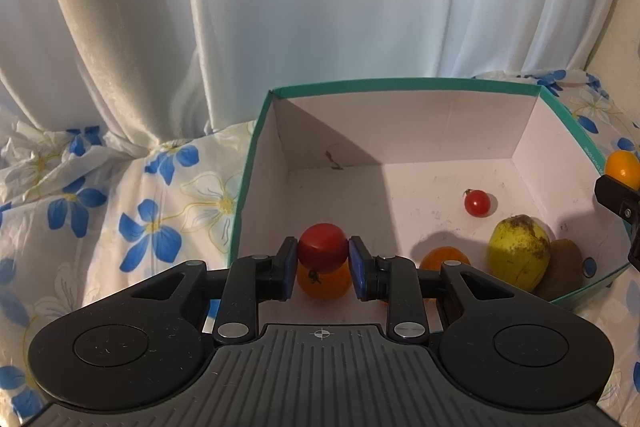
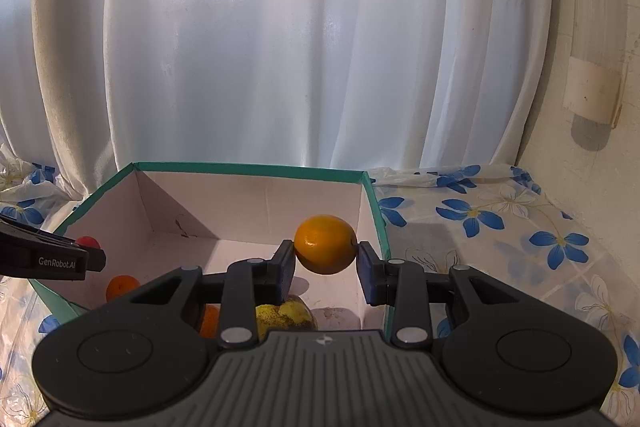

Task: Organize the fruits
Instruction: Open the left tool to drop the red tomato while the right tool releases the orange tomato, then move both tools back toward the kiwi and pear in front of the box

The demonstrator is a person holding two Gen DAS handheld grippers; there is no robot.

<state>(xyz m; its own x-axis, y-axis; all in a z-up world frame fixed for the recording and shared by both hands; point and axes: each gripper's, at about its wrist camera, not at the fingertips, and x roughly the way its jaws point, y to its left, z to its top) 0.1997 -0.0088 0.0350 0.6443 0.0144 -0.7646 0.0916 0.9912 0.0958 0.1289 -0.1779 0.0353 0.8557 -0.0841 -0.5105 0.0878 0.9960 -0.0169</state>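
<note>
My left gripper (image 1: pixel 322 259) is shut on a red tomato (image 1: pixel 322 247) and holds it above the near left part of the teal-rimmed box (image 1: pixel 400 83), over an orange fruit (image 1: pixel 324 285). My right gripper (image 2: pixel 325 263) is shut on an orange (image 2: pixel 326 243) and holds it above the box's (image 2: pixel 248 169) right side. In the box lie a cherry tomato (image 1: pixel 477 203), another orange fruit (image 1: pixel 442 259), a yellow pear (image 1: pixel 518 253) and a brown kiwi (image 1: pixel 564 269). The pear (image 2: pixel 286 315) also shows below my right gripper.
The box stands on a cloth with blue flowers (image 1: pixel 120 211). A white curtain (image 1: pixel 320 7) hangs right behind the box. A wall with a white pipe (image 2: pixel 600 27) is at the far right. The cloth to the right of the box (image 2: pixel 500 227) carries nothing.
</note>
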